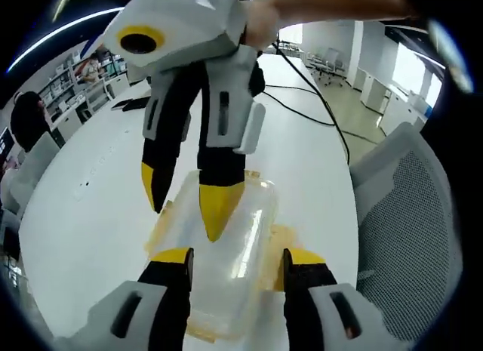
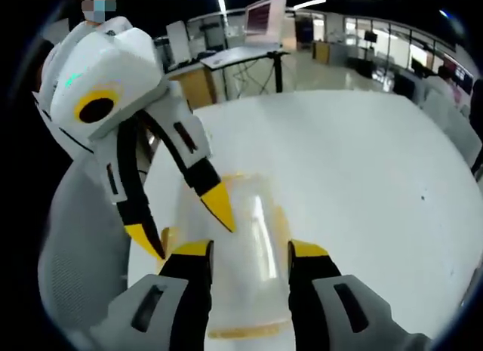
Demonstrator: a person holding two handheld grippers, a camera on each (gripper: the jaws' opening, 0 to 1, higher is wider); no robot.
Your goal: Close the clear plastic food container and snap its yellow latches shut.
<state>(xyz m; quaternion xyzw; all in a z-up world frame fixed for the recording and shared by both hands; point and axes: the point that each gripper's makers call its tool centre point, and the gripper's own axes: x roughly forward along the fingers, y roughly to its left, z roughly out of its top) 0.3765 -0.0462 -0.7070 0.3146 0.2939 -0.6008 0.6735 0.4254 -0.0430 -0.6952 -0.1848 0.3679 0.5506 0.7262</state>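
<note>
The clear plastic food container [image 1: 226, 253] lies on the white table [image 1: 90, 215] in the lower middle of the left gripper view, its lid apparently down over the body, and its long axis runs straight up the frame, away from that camera. Its yellow latches [image 1: 283, 238] show as pale yellow tabs along the long sides and at the near end. In the right gripper view the container [image 2: 241, 253] sits likewise low and central, again lengthwise along the line of sight, so the two cameras face each other from opposite short ends. The left gripper [image 1: 238, 264] has its jaws apart, one yellow-tipped finger on each long side of the box, straddling it near the side latches; whether the tips touch the plastic cannot be told. The right gripper [image 2: 249, 257] stands the same way at the other end, jaws apart and flanking the box. Each also enters the other's picture from above: the right gripper [image 1: 185, 196] reaches down from the upper middle of the left gripper view, one tip over the lid, the other off its left edge. Both seem about equally near, so the coming move likely turns on pressing inward or down on the side latches. A mesh office chair [image 1: 411, 230] fills the right of the left gripper view.
</note>
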